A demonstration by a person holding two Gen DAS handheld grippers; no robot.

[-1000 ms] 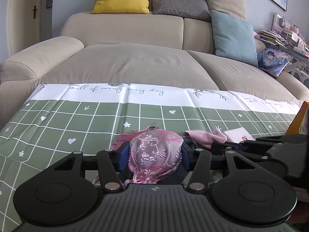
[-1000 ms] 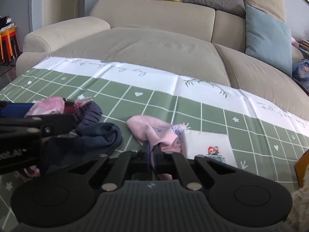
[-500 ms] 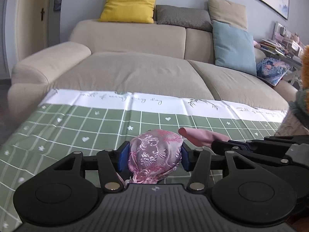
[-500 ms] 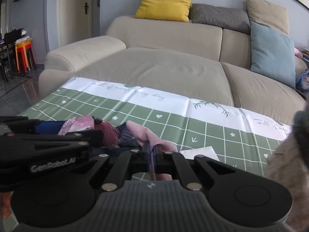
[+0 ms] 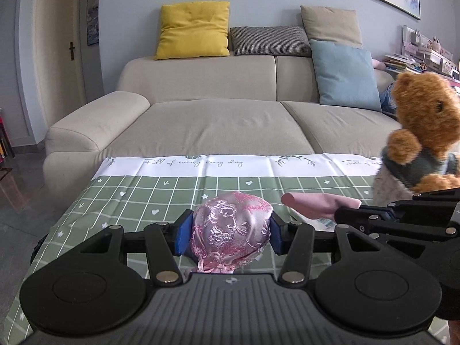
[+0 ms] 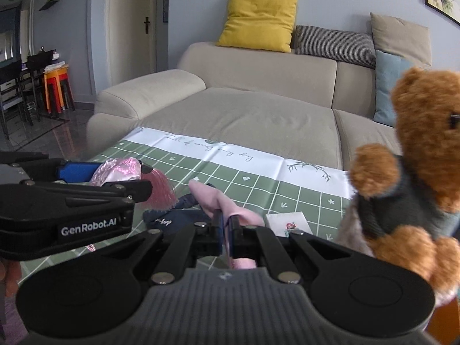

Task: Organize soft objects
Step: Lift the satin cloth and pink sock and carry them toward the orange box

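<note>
My left gripper (image 5: 228, 234) is shut on a pink brocade pouch (image 5: 231, 230), held above the green checked tablecloth (image 5: 149, 198); its blue pads press the pouch on both sides. The same pouch (image 6: 119, 169) with its pink tassel (image 6: 161, 189) shows at the left of the right wrist view. My right gripper (image 6: 227, 224) is shut on a pale pink cloth (image 6: 218, 204), lifted off the table; that cloth (image 5: 319, 204) sticks out leftward in the left wrist view. A dark blue garment (image 6: 175, 218) lies on the tablecloth beneath.
A brown teddy bear (image 6: 414, 172) in a dark vest stands at the table's right side, close to the right gripper. A small white card (image 6: 287, 222) lies beside the garment. A beige sofa (image 5: 224, 120) with cushions lies beyond the table. Stools (image 6: 56, 89) stand far left.
Both grippers have risen and pulled back with their loads; the pouch and the pink cloth have left the tablecloth. The teddy bear has come into view on the right.
</note>
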